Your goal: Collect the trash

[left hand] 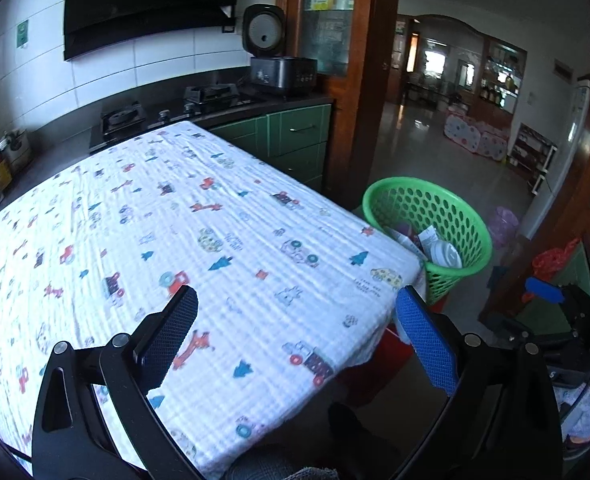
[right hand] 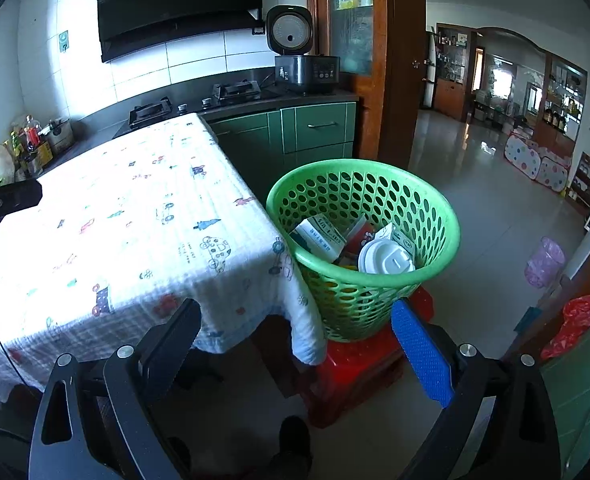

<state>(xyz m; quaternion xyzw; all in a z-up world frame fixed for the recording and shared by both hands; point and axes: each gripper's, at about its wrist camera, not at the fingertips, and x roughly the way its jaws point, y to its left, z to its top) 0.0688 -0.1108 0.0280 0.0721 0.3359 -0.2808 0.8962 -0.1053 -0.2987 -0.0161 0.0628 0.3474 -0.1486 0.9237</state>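
A green perforated basket (right hand: 427, 216) stands on a red stool (right hand: 359, 368) at the table's right corner. It holds a white cup lid (right hand: 387, 262), a white carton (right hand: 319, 236) and other packaging. The basket also shows in the left wrist view (left hand: 467, 220). My right gripper (right hand: 299, 308) is open and empty, low in front of the basket and stool. My left gripper (left hand: 295, 296) is open and empty above the near edge of the table (left hand: 183, 216), which carries a white cloth printed with cars and trees. The right gripper's body (left hand: 555, 300) shows at the right of the left wrist view.
A dark counter with a gas hob (right hand: 199, 102), a rice cooker (right hand: 303, 64) and green cabinets (right hand: 319, 128) runs behind the table. Bottles (right hand: 31, 140) stand at the far left. A pink bin (right hand: 543, 262) and a red bag (right hand: 579, 320) are on the right.
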